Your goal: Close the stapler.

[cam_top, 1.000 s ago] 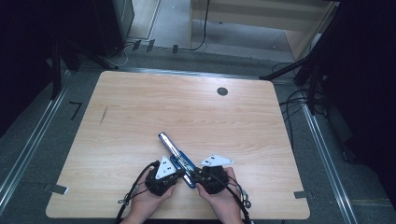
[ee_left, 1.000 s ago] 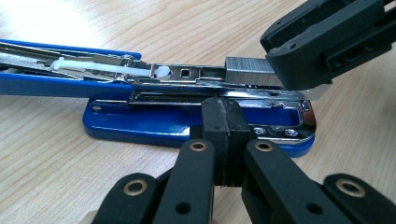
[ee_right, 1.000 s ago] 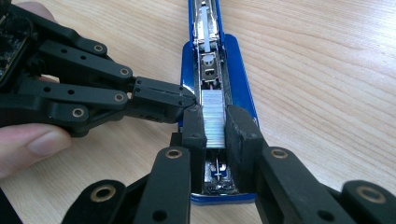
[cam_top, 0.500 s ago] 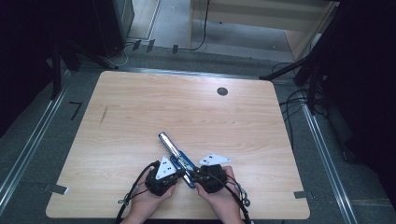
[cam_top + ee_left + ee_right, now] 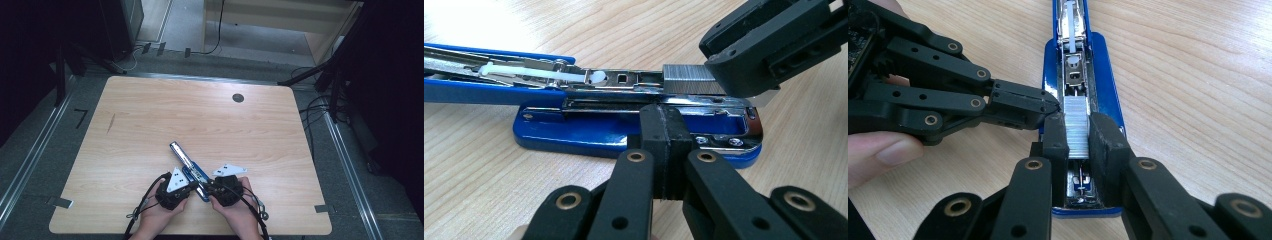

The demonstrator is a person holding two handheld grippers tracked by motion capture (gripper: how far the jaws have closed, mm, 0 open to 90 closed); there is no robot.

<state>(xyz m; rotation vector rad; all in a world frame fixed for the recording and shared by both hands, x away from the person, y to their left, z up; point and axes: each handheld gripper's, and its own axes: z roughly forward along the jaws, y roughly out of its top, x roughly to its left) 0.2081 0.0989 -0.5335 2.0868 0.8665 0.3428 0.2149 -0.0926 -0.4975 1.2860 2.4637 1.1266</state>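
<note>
Fingers of right gripper (image 5: 1077,131) clamp staple strip (image 5: 1076,131) over the opened blue stapler (image 5: 1105,75) (near table edge); left gripper (image 5: 667,131) pressed together, tips against stapler base.

High view: table (image 5: 150,125) evenly lit from overhead; room around it dim to black, especially left and right edges. Picture soft, low in detail; hands and tools at the bottom edge are small and lack definition. Shadows on the wood faint and short.

Left gripper view: strong glare washes out the wood at upper left. Stapler (image 5: 589,125) sharp at mid-distance; its chrome carries bright highlights. Near black links at the bottom slightly soft.

Right gripper view: bright, even light. Staple strip (image 5: 1076,127) crisp, reflective. Wood grain softens toward the top. Thumb at the left edge blurred.
</note>
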